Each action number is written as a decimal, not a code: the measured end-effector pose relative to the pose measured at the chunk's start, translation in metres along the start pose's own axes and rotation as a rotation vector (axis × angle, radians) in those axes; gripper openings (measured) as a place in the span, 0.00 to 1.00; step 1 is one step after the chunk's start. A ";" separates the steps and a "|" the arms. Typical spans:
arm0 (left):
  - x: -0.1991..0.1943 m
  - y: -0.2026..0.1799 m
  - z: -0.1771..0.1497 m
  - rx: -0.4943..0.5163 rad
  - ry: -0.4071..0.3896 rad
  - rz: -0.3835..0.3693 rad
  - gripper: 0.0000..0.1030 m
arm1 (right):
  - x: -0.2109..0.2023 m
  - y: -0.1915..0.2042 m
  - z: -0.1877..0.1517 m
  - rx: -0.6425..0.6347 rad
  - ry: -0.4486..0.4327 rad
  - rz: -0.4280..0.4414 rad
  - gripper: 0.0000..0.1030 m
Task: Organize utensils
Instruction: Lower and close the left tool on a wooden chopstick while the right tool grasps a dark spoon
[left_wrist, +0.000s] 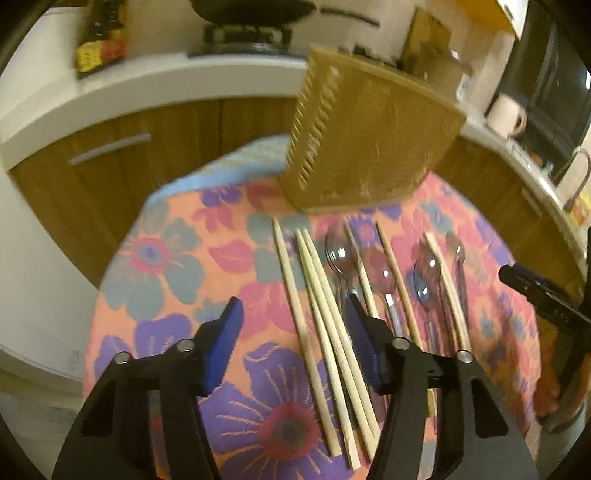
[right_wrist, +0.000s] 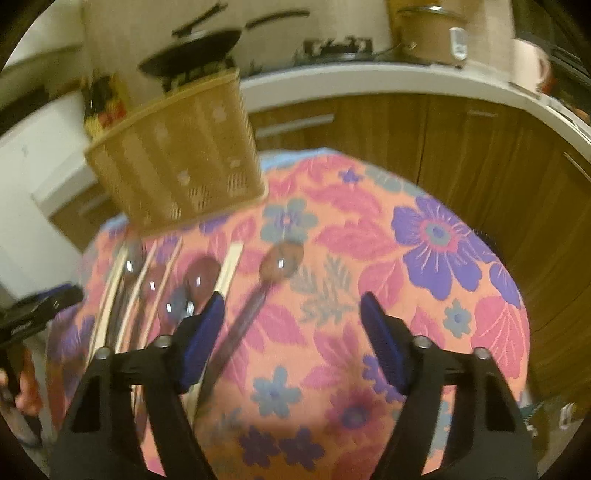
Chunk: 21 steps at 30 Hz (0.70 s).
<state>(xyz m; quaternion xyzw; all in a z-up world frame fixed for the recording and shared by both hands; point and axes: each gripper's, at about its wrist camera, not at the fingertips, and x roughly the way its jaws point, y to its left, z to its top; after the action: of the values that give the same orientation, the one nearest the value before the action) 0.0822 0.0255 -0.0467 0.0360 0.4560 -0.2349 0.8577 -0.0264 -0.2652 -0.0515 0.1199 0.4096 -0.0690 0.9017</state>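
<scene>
A: So, where do the utensils lie?

B: Chopsticks (left_wrist: 314, 306) and spoons (left_wrist: 424, 280) lie side by side across the middle of a flowered cloth (left_wrist: 166, 266) on the surface, just in front of a tan slotted basket (left_wrist: 365, 136) near the far edge.

A: And the tongs?

B: Left tongs (left_wrist: 295, 314) hang parted above the chopsticks, holding nothing. Right tongs (right_wrist: 291, 314) are parted too, empty, beside one spoon (right_wrist: 275, 266) lying apart.

A: Any free room?

B: Bare cloth stretches rightward to the rounded edge.
</scene>
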 end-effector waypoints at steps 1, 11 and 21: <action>0.004 -0.002 0.001 0.010 0.014 0.007 0.46 | 0.002 0.000 -0.001 -0.008 0.031 0.007 0.54; 0.030 -0.001 0.005 0.049 0.100 0.059 0.23 | 0.025 0.002 0.000 0.042 0.263 0.106 0.33; 0.030 0.004 0.009 0.063 0.128 0.034 0.20 | 0.056 0.034 0.023 0.048 0.351 -0.024 0.25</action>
<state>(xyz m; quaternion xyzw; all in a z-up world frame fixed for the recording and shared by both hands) 0.1048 0.0154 -0.0662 0.0857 0.5017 -0.2316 0.8290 0.0345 -0.2406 -0.0741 0.1469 0.5604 -0.0676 0.8123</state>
